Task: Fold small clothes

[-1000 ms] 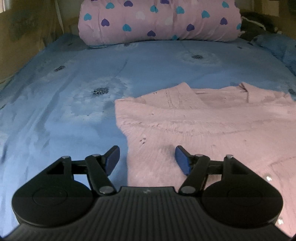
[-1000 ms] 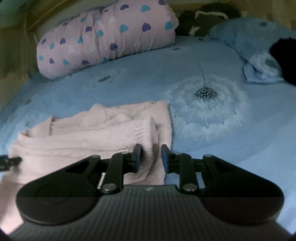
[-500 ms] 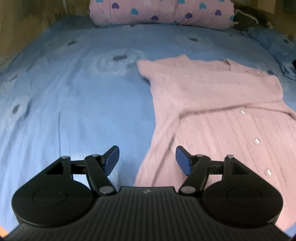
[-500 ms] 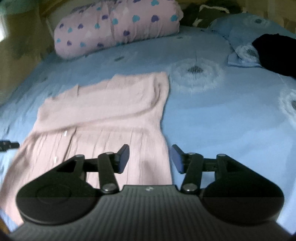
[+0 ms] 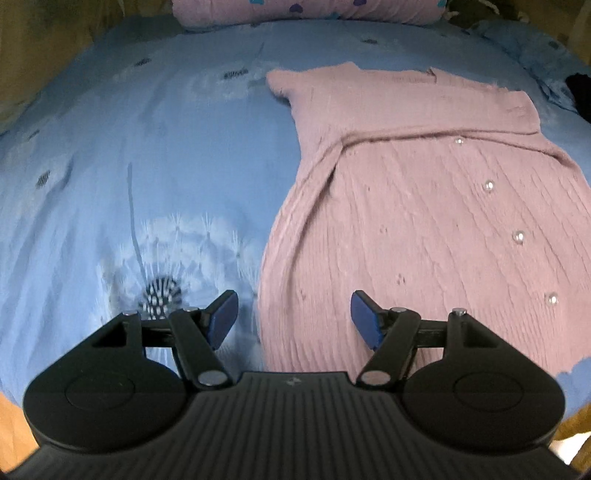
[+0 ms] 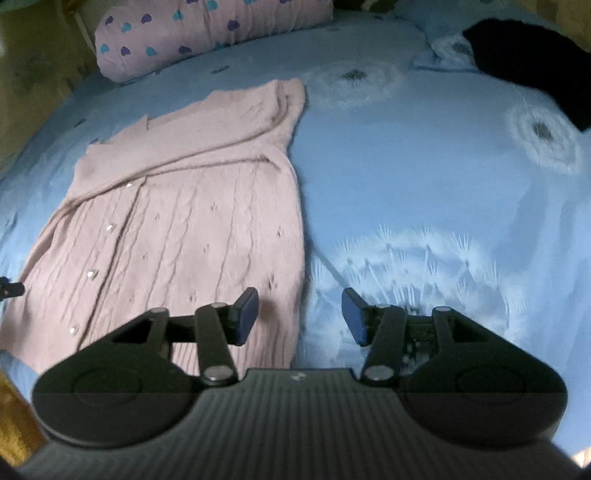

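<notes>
Both grippers have drawn back from the pink cardigan [image 5: 424,206] since the earlier frames, so far more of it and of the bed now shows; the right gripper [image 6: 299,315], which a second ago pinched a fold of the knit, has just been opening its fingers and now has nothing between them

Seen from the left wrist, the left gripper [image 5: 293,315] has its fingers spread wide and empty. The cardigan's left edge runs up from about 6 o'clock between the blue pads, and the body of the garment spreads away toward 1 and 2 o'clock, pearl buttons [image 5: 519,236] in a line along its right part. Its top portion is folded down across the chest, the fold lying at about 12 to 1 o'clock

From the right wrist, the fingers stand moderately apart. The cardigan's right edge passes just inside the left pad [image 6: 245,315], and the garment lies toward 10 and 11 o'clock; the right pad sits over bare blue bedsheet [image 6: 424,177] with its dandelion print

Neither gripper touches the cardigan as far as can be told. At 12 o'clock on the bed lies a pink heart-print bolster [image 6: 207,33], and a dark garment [image 6: 524,62] at 2 o'clock
</notes>
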Demonstrator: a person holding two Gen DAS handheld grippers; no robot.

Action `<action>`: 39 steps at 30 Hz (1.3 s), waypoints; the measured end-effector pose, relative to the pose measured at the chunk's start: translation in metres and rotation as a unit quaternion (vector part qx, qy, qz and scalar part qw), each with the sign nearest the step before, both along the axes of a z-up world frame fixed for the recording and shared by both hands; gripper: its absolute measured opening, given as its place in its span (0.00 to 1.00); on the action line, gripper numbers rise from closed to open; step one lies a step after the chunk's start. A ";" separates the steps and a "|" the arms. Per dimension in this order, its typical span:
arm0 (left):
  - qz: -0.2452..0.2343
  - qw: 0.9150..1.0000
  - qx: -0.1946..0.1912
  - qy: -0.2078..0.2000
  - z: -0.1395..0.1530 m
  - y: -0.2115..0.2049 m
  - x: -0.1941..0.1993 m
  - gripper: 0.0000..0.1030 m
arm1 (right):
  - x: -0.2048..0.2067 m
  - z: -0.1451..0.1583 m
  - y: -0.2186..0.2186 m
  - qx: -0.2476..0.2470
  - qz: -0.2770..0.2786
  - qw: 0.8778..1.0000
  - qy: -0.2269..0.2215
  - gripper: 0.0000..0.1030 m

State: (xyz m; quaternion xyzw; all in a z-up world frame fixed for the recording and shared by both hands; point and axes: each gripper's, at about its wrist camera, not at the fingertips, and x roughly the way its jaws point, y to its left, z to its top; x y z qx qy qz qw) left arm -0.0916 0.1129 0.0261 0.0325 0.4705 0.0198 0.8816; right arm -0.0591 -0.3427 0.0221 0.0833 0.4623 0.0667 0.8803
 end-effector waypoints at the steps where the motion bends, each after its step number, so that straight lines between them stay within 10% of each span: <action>1: 0.000 1.000 0.000 0.005 -0.002 0.000 -0.001 0.70 | -0.003 -0.001 -0.001 0.007 0.003 1.000 0.005 0.50; 29: -0.025 0.998 -0.065 0.009 -0.014 -0.006 -0.033 0.70 | -0.035 -0.016 0.018 0.069 0.057 0.996 0.029 0.53; 39: -0.024 0.997 -0.076 -0.007 -0.015 -0.010 -0.035 0.51 | -0.038 -0.020 0.020 0.075 0.065 0.995 0.013 0.51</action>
